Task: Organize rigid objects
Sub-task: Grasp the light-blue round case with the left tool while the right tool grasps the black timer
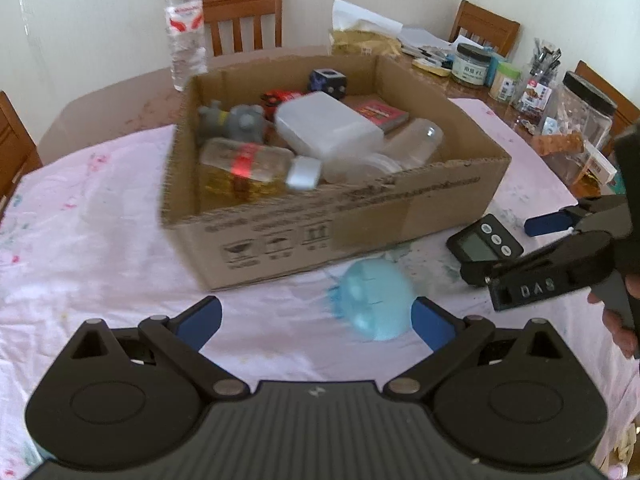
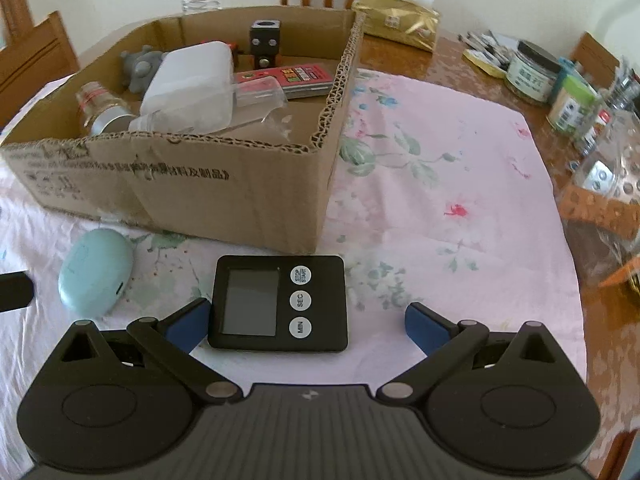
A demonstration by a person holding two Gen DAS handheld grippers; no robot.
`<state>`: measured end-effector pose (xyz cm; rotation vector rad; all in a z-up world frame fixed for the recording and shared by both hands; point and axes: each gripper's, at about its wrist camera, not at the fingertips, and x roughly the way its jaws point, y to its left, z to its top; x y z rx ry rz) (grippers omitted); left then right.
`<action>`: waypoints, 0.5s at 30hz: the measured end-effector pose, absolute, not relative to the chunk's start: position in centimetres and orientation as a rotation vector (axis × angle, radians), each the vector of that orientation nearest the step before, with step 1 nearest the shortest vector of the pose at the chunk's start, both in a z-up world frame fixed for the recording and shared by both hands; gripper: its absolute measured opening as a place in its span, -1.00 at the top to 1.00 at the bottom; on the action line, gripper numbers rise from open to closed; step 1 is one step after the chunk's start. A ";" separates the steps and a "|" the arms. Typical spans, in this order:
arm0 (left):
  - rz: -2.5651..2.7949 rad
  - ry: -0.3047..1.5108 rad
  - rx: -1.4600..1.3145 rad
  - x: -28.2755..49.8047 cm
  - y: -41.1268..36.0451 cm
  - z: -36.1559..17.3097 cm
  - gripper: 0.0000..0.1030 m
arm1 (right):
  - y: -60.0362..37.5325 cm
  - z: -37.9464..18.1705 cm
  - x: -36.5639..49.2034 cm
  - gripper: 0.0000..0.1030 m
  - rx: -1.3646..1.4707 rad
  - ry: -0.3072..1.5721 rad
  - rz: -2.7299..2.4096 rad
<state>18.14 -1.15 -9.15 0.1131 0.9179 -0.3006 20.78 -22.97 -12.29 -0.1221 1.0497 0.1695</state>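
Right gripper (image 2: 307, 320) spread wide, empty — black timer (image 2: 279, 303) low centre between its fingers. Left gripper (image 1: 316, 318) likewise agape, holding nothing — pale blue case (image 1: 374, 300) at lower centre, cardboard box (image 1: 280, 236) above.

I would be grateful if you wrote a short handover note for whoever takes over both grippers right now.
Left gripper: open, empty, low over the cloth with the pale blue oval case just ahead between its fingers.
Right gripper: open, empty, the black digital timer lying flat between its fingers, not gripped.
Cardboard box already holds a grey toy, a white lidded container, a glass jar on its side, a dark cube and a red pack.
Left to do: the case and the timer, both on the tablecloth in front of the box, probably go in next.
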 end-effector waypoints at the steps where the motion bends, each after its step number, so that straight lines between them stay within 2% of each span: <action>1: -0.299 0.916 0.105 18.3 -1.6 -9.5 -0.95 | -23.1 -12.3 20.6 -1.00 -0.131 1.042 0.185; 7: -0.273 0.930 0.095 19.4 -4.0 -11.0 -0.85 | -23.9 -12.4 19.8 -1.00 -0.168 1.005 0.270; 11: -0.282 0.937 0.107 19.6 -5.4 -11.5 -0.58 | -24.3 -12.4 19.5 -1.00 -0.187 0.988 0.306; 15: -0.259 0.952 0.092 19.7 -5.5 -12.0 -0.45 | -24.5 -12.4 19.5 -1.00 -0.180 0.982 0.305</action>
